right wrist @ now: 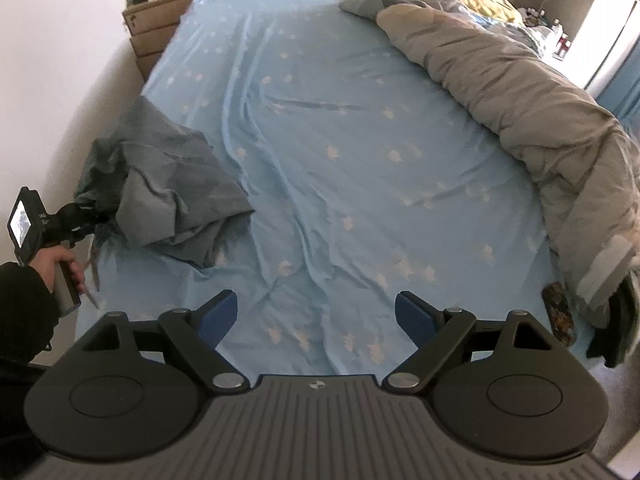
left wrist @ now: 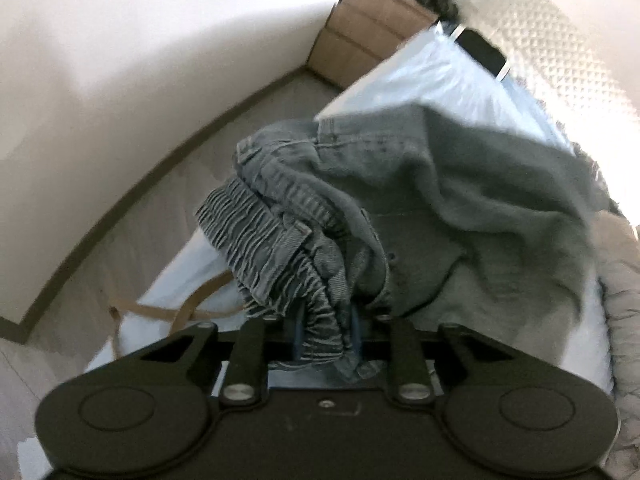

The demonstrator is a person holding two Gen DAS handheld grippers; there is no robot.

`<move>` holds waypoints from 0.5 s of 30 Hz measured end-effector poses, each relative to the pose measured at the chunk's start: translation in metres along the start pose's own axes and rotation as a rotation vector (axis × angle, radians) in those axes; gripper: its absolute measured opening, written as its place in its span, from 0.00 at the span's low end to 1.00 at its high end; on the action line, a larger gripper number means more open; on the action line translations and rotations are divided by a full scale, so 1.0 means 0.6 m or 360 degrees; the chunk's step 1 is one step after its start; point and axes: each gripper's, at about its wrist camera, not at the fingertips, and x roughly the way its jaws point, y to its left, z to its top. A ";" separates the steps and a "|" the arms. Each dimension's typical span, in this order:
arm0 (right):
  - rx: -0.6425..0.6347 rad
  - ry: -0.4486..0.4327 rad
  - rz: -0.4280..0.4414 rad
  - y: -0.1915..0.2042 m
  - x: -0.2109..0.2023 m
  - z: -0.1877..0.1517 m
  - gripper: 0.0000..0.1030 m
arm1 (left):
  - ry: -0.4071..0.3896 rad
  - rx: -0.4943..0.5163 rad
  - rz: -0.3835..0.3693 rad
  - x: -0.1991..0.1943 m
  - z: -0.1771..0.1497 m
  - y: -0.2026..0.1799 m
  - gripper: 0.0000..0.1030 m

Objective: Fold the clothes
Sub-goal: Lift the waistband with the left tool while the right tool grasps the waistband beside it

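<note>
The left tool is clenched on the jeans, its blue pads pinching the bunched elastic waistband. Gripping there makes sense: the waistband is the thickest, stiffest edge, so it will not slip, and the rest of the garment trails from it. In the right wrist view the jeans lie in a loose heap at the left edge of the bed, near its foot, with the waist end raised toward the left tool and the legs crumpled on the sheet. The person's left hand grips the handle just off that edge of the bed.

The right tool is released, jaws wide apart, hovering over bare sheet at the foot of the bed, well apart from the jeans. It looks ready to take a second hold, probably the other end of the waistband, so the garment can be stretched flat before folding.

A grey duvet is pushed to the right side of the bed, which leaves the middle free as a folding area. A wooden dresser stands beside the head end on the left.

The left wrist view is blurred, so how much fabric sits between the pads is hard to say. Folding proper seems not yet begun.
</note>
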 end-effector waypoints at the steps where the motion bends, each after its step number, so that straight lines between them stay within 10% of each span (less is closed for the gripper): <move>1: 0.0004 -0.0015 0.0022 -0.003 0.000 0.000 0.85 | -0.0037 0.0008 -0.0008 -0.023 0.000 -0.006 0.19; 15: -0.0087 -0.0236 0.0505 -0.088 0.029 0.041 0.65 | -0.0318 0.0336 -0.0186 -0.335 -0.098 -0.253 0.14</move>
